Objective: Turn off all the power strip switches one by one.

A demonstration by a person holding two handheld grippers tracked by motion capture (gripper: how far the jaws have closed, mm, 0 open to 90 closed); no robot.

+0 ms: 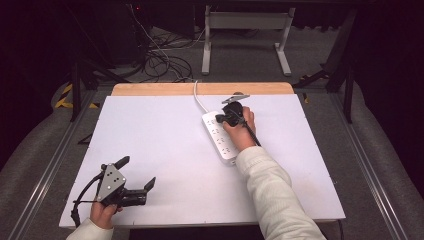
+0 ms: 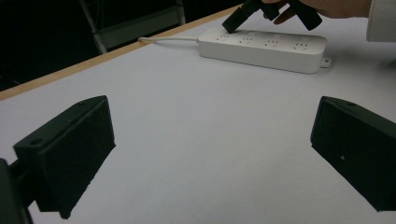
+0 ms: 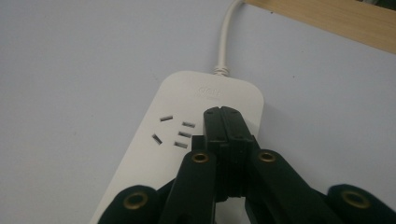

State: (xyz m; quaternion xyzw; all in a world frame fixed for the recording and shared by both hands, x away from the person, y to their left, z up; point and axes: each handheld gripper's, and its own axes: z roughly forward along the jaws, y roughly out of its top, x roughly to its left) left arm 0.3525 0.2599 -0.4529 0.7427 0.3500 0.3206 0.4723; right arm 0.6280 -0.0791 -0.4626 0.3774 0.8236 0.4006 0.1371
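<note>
White surface (image 1: 165, 150), wood strip at far edge. Power strip (image 1: 220, 137) right of centre, cord running far. Right tongs (image 3: 227, 119) clenched empty, tips over strip's far end; keep press vertical, light. Left tongs (image 1: 137, 172) released, resting near-left.

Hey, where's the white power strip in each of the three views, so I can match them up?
High view: the power strip lies right of centre on the table, running diagonally, under the right gripper.
Left gripper view: upper right, lying lengthwise.
Right gripper view: centre, running to the bottom edge, partly behind the closed jaws.
Shared landmark: its white cord, leaving the strip's far end toward the table's wooden edge.
</note>
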